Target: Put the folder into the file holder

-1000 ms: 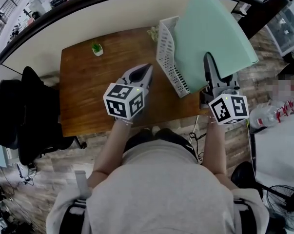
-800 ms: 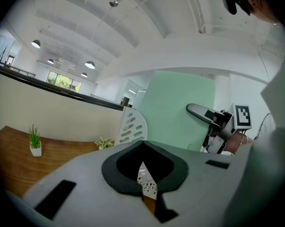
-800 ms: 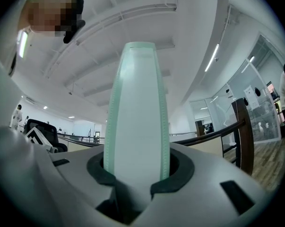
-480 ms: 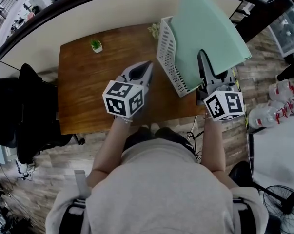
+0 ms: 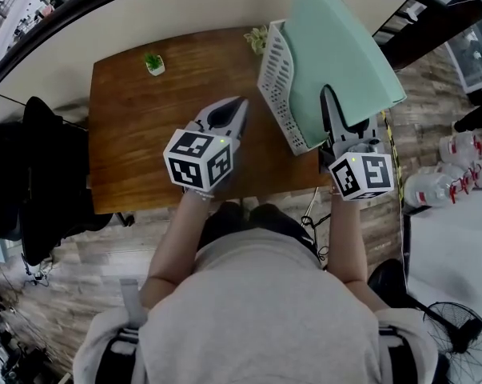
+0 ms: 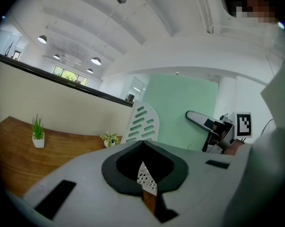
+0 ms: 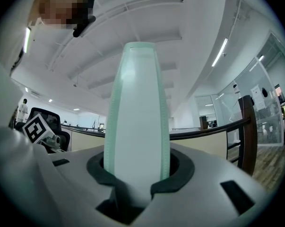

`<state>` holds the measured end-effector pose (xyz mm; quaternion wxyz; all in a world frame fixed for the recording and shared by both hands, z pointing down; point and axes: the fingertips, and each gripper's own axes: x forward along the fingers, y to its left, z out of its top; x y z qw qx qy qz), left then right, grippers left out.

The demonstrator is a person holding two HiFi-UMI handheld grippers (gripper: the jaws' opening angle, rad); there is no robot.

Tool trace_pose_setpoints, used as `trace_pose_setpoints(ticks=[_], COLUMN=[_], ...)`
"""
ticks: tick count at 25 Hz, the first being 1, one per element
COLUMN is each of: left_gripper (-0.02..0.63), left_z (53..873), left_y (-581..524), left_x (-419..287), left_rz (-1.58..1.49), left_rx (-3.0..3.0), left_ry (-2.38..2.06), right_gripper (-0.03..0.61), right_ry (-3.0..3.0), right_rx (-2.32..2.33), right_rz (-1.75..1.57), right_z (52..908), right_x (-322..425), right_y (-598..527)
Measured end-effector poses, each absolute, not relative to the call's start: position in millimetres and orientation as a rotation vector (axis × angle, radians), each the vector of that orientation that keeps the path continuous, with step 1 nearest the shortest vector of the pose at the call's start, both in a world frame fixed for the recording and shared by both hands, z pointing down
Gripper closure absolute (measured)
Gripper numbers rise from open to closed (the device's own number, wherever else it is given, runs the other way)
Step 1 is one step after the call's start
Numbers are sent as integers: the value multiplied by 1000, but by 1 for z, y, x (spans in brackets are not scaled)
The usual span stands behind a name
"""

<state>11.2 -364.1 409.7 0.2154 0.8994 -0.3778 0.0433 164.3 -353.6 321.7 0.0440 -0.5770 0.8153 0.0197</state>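
**Seating the folder in the file holder**

My right hand-held gripper [image 7: 137, 170] pinches the near edge of the pale green folder [image 5: 340, 50]. The folder is thin, smooth and flexible, and it stands tilted with its lower part apparently inside the white perforated plastic file holder [image 5: 276, 78] on the wooden surface [image 5: 141, 138]. I judge it should go straight down between the walls, gripped firmly so it cannot bow or snag a slot. My left hand-held gripper [image 6: 143, 170] hovers pressed together, empty

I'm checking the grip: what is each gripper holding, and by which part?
The right gripper clamps the green folder by its near lower edge; the left gripper holds nothing.
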Motion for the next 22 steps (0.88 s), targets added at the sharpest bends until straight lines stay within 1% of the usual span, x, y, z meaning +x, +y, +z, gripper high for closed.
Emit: trace_pose_setpoints(ticks=[7,22], left_gripper=[603,603], left_z=[424,447], left_y=[-363,-354], left_x=[17,23], left_rz=[131,186], left_rx=[2464,2428], left_ry=[-1029,-1010], right_gripper=[411,385], right_ry=[2494,2656], right_rx=[-1769,-1748], right_rz=[20,-101], right_z=[343,397], right_x=[166,154], right_y=[-356,-353])
